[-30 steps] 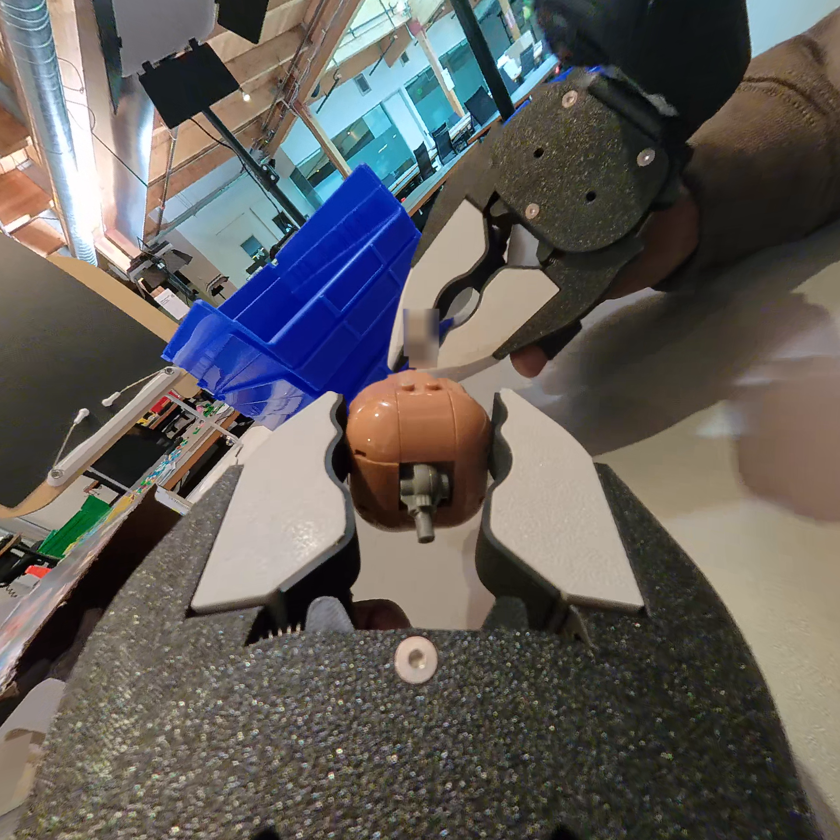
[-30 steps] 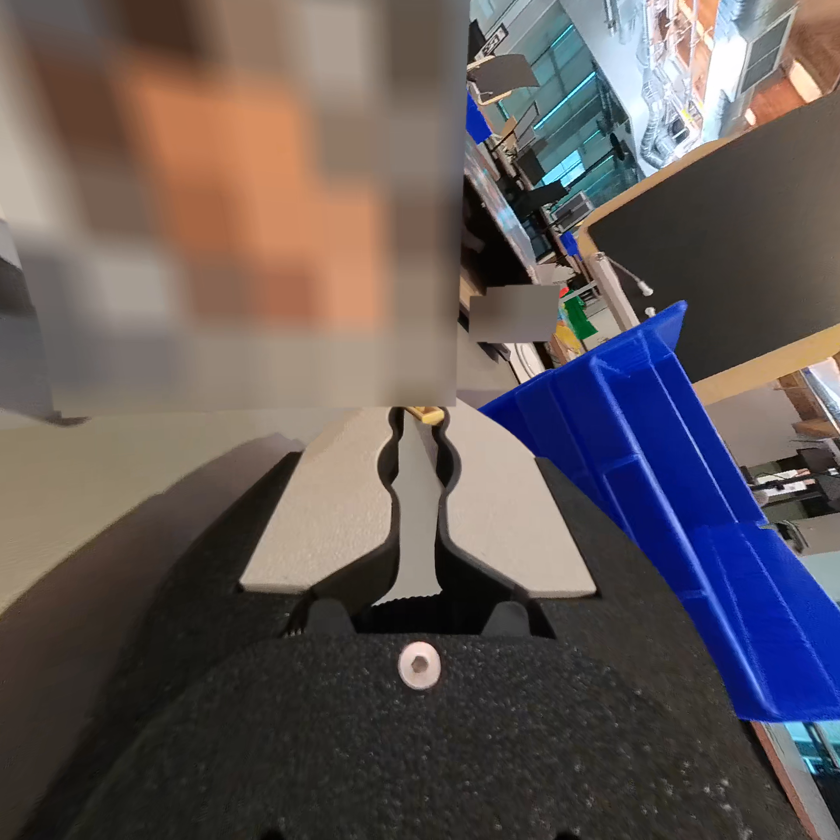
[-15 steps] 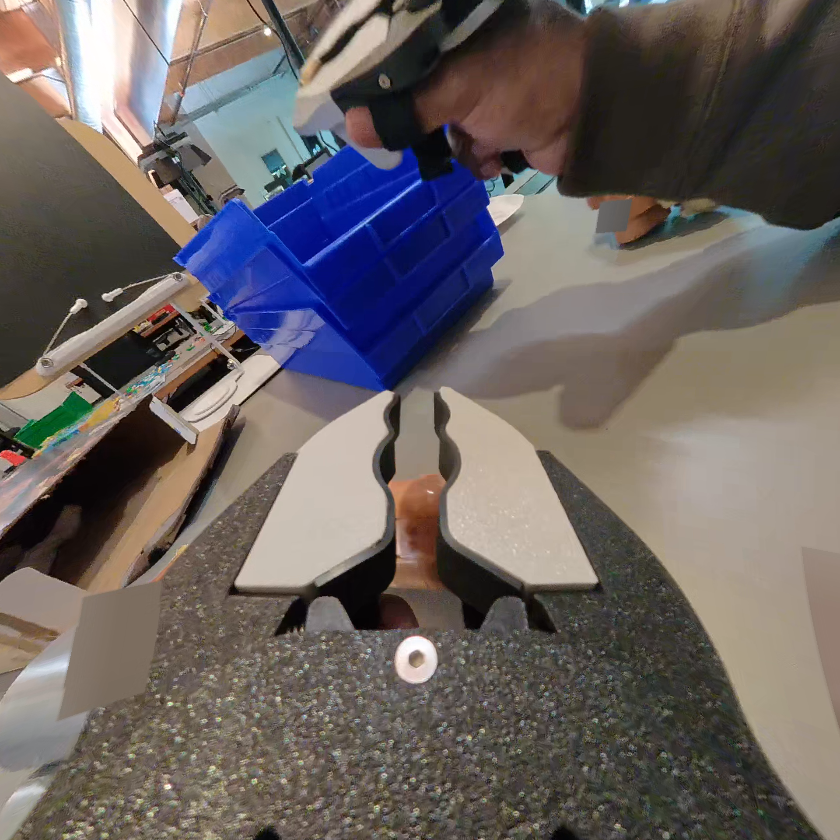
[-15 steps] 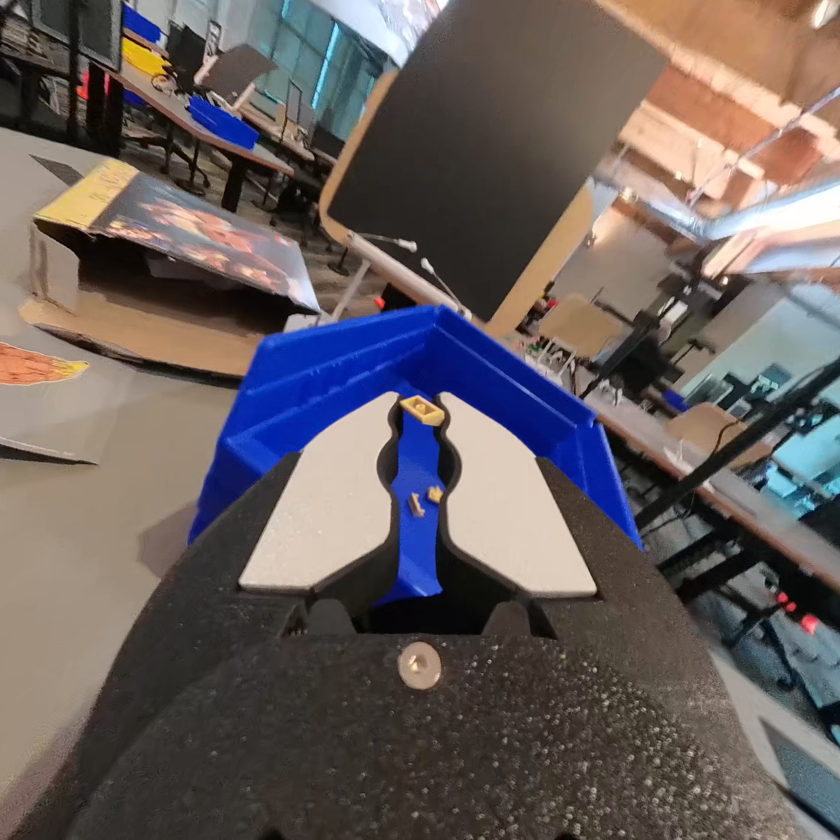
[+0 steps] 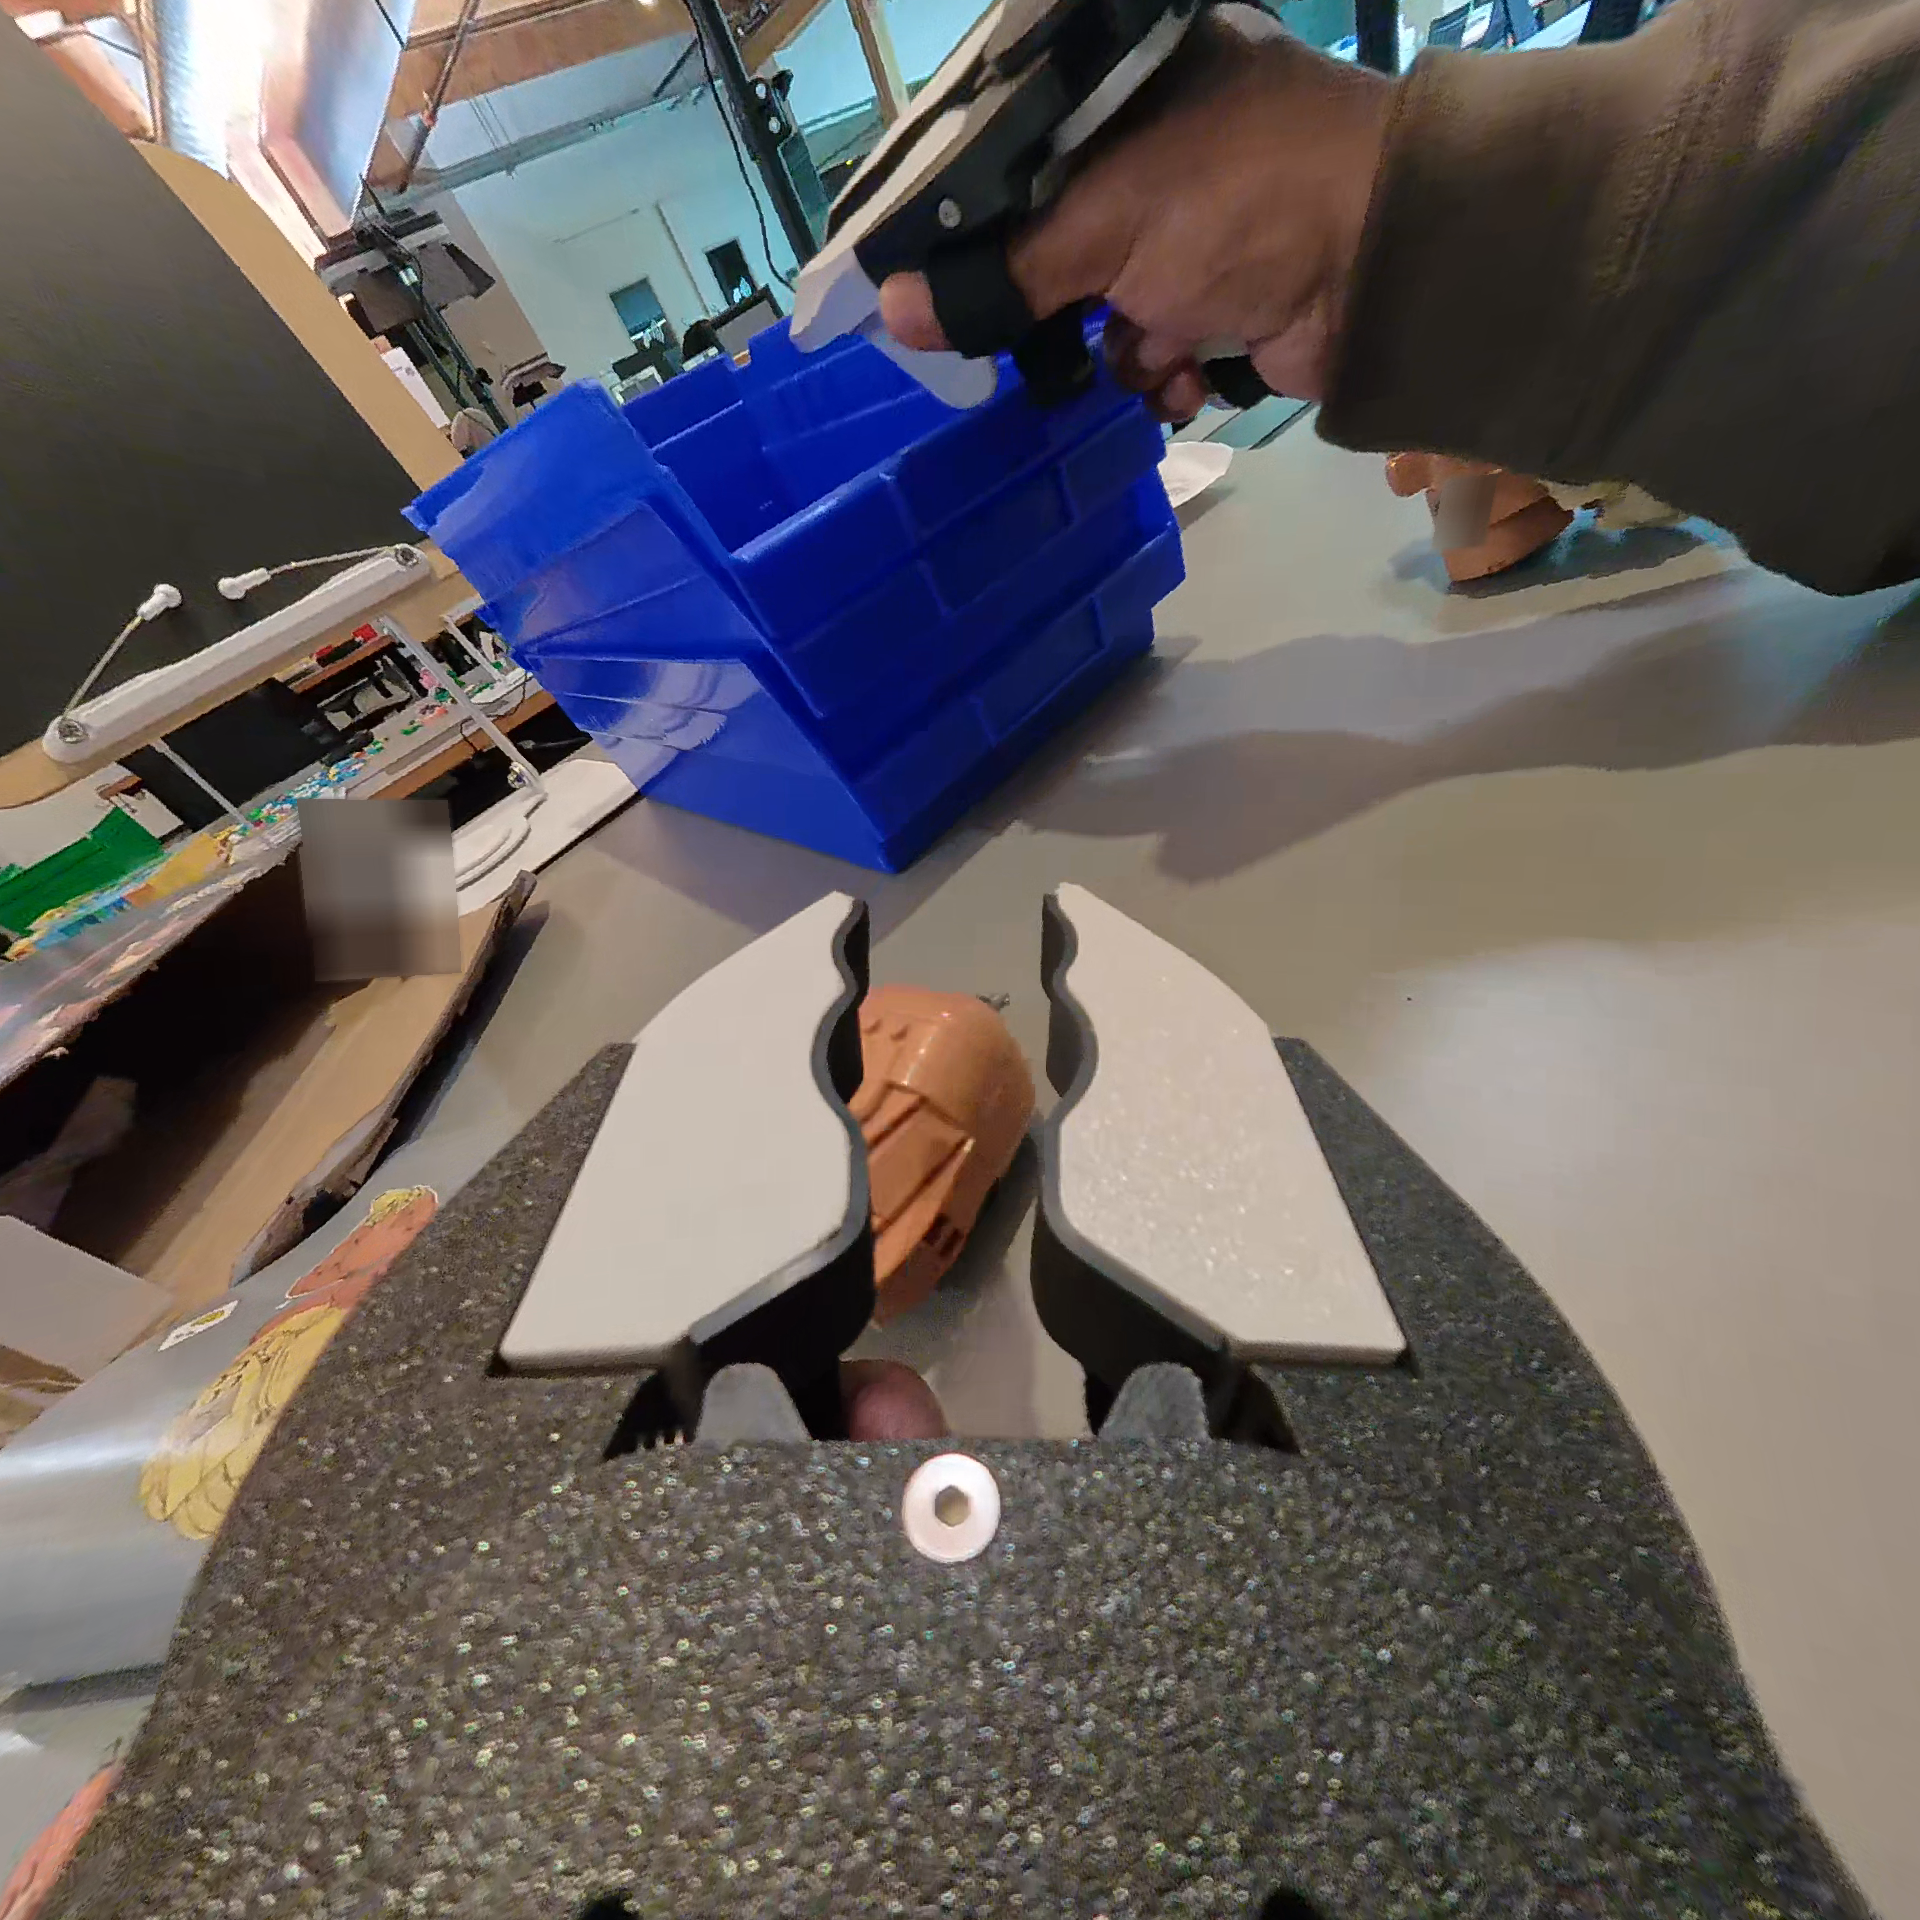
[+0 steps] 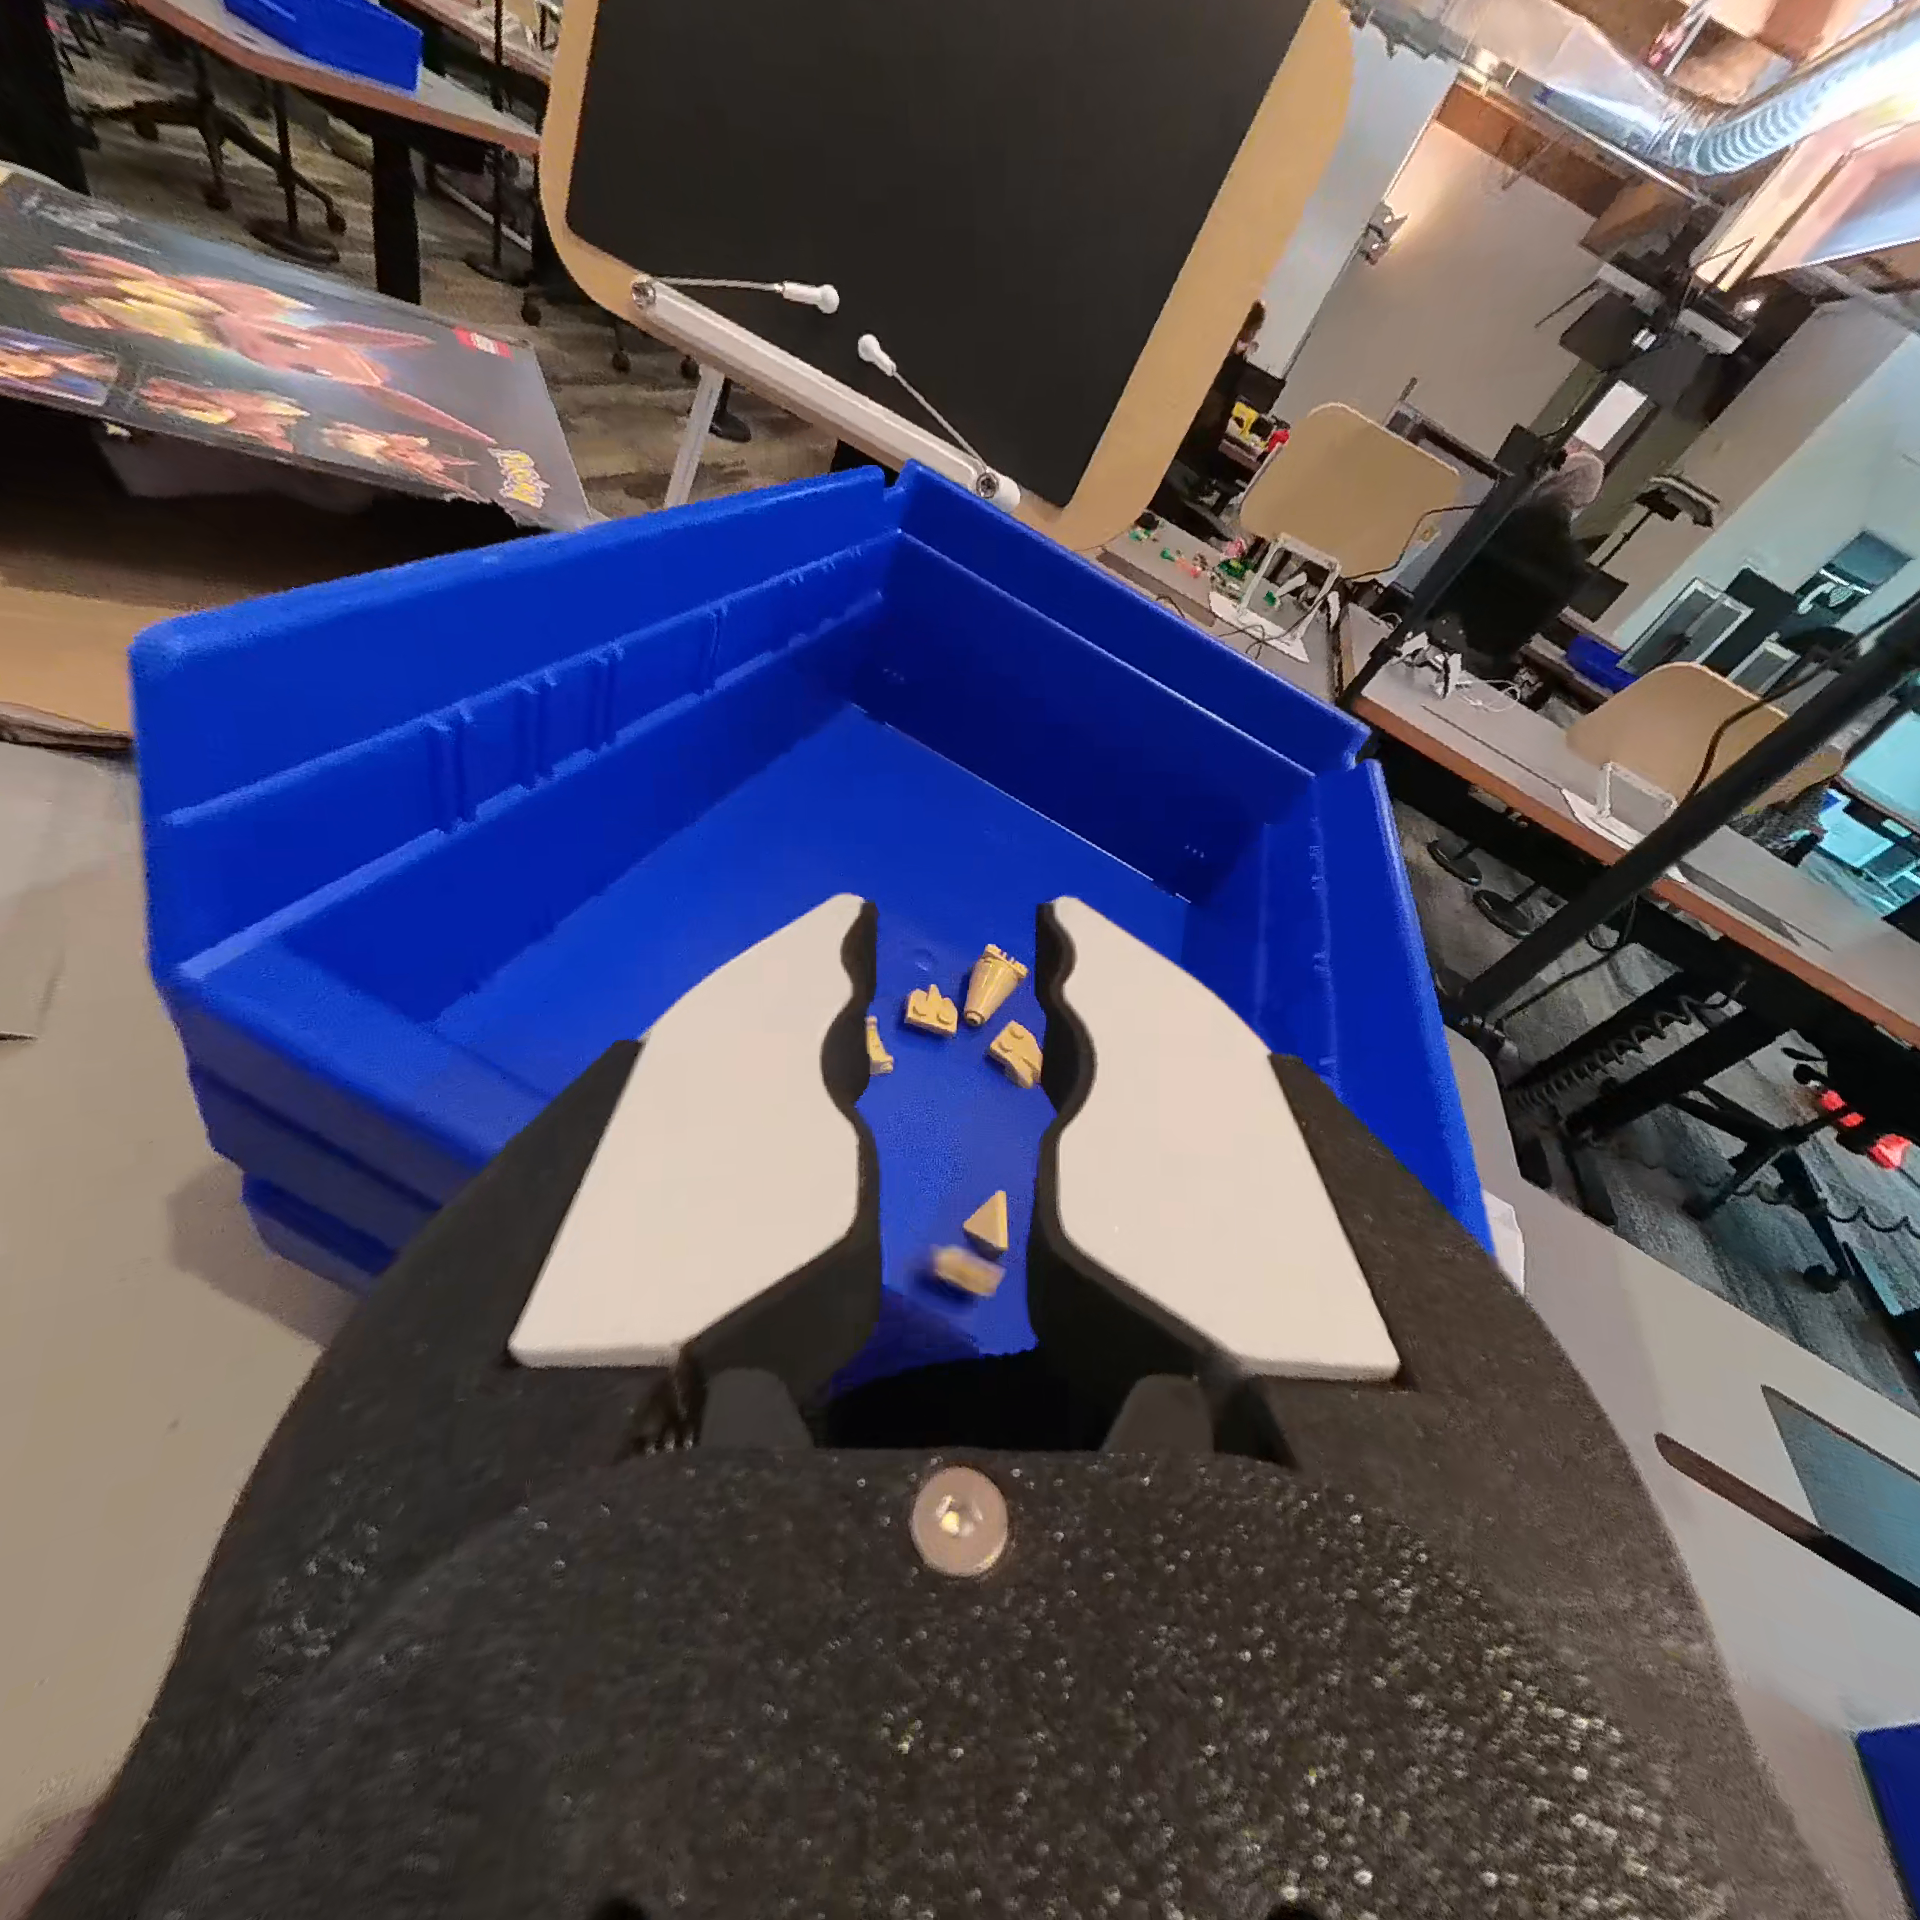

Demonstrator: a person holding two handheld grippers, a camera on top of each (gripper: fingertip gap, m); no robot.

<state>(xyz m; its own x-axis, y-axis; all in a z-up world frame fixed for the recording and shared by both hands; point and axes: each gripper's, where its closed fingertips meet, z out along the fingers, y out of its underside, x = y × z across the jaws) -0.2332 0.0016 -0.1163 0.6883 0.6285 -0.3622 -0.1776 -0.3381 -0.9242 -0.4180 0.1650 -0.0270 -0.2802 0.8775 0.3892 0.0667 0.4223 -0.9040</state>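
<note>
Fingers of the left gripper [image 5: 951,1023] stood parted around a brown toy piece [image 5: 935,1127] lying on the tabletop [image 5: 1507,1039], lower centre. Right gripper [image 6: 954,1023], fingers released and empty, hovered over the blue bin [image 6: 623,748] holding tan bricks [image 6: 977,997].

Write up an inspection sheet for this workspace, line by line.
Surface: grey tabletop, smooth, bare patches in view.
Job's things: brown rounded plastic toy part lying on the tabletop; stack of blue plastic bins; small tan plastic pieces on the top bin's floor.
Clutter: torn cardboard box at the table's left; printed picture sheet; another brown toy piece far back.
Grippers: left hand-held gripper open, astride the brown part; right hand-held gripper open above the bin.
Cables: nothing seen.
Surroundings: black panel, desks, chairs.
</note>
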